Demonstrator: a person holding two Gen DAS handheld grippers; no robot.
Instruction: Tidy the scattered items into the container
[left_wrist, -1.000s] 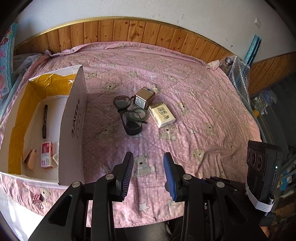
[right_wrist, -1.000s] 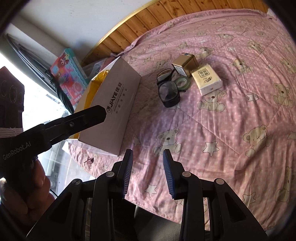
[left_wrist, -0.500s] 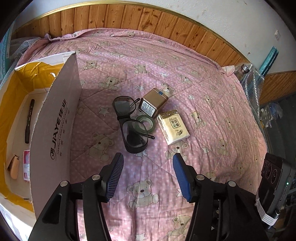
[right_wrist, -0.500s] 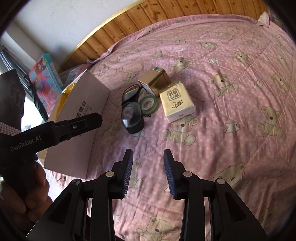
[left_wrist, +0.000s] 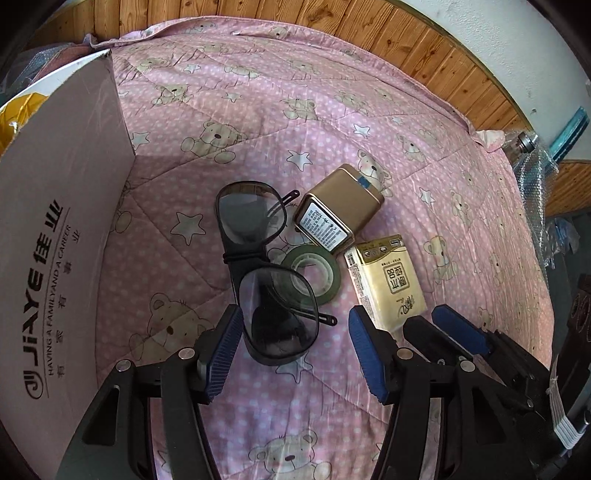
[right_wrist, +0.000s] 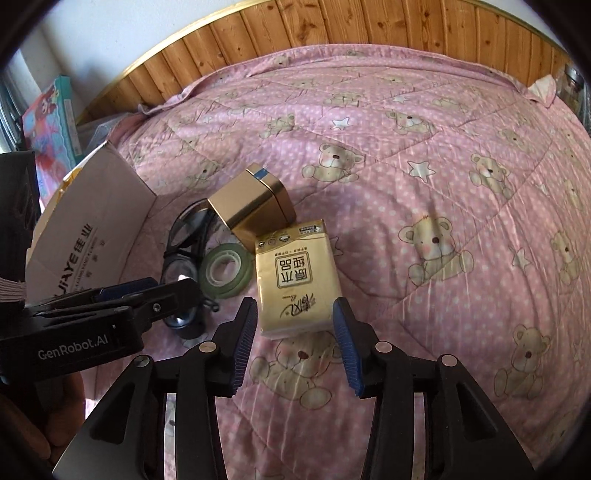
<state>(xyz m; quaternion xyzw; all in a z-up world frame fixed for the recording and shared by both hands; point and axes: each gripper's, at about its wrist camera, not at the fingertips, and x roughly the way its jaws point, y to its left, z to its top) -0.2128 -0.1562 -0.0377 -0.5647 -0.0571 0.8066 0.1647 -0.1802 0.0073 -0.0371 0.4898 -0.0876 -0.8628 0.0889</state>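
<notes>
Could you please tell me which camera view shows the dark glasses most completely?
The left wrist view: the dark glasses lie nearly whole, both lenses and folded arms showing, between the open left tongs. In the right wrist view they are partly hidden behind the gold tin and the left tongs' finger.

The bed's quilt (left_wrist: 332, 122) is pink with white dots, beige teddy bears and white stars. The glasses (left_wrist: 266, 273) have a black frame and dark grey lenses. The tin (left_wrist: 341, 205) is gold-brown with a blue strip and a white printed label. The tape roll (left_wrist: 312, 271) is dull green. The tissue pack (right_wrist: 295, 280) is pale yellow with brown characters. The cardboard box (left_wrist: 55, 221) is white outside with black lettering, yellow inside. Both grippers are black with blue ribbed pads (right_wrist: 245, 345).
</notes>
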